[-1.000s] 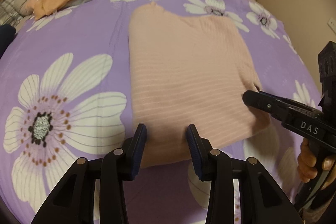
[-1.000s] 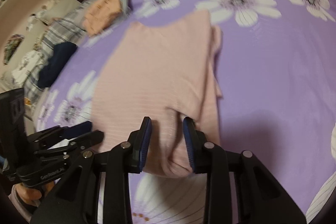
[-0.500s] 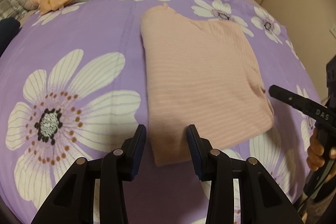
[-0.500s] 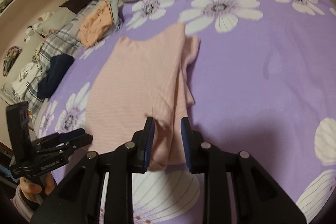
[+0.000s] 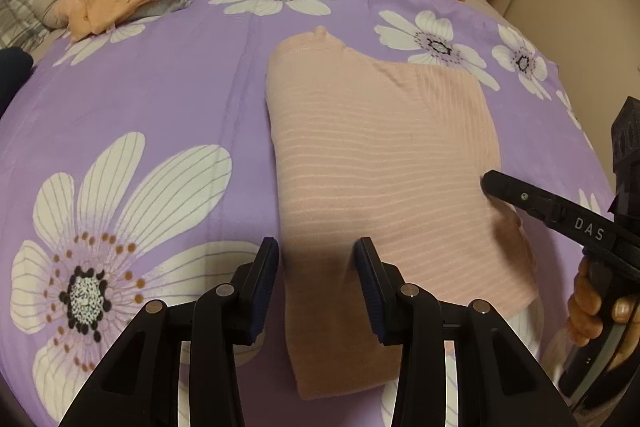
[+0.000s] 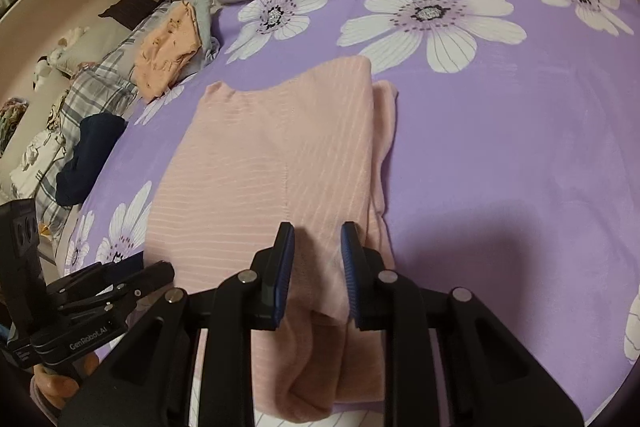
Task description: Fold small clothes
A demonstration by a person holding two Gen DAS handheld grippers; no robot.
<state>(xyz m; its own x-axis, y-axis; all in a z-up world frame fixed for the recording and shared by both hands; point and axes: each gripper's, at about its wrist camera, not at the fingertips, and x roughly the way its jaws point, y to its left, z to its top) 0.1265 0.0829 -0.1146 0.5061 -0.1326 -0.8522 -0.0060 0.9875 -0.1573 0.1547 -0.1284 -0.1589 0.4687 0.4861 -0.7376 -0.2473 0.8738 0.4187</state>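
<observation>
While you hover over the bed [image 5: 160, 99]:
Left tongs [image 5: 316, 287]: apart above the pink top [image 5: 380, 155], gripping nothing.
Right tongs [image 6: 316, 267]: just been closing, a raised fold between them, pads not pressing.

Pale pink striped garment [image 5: 380, 163] on purple, white-flowered bedspread [image 5: 160, 99].
</observation>
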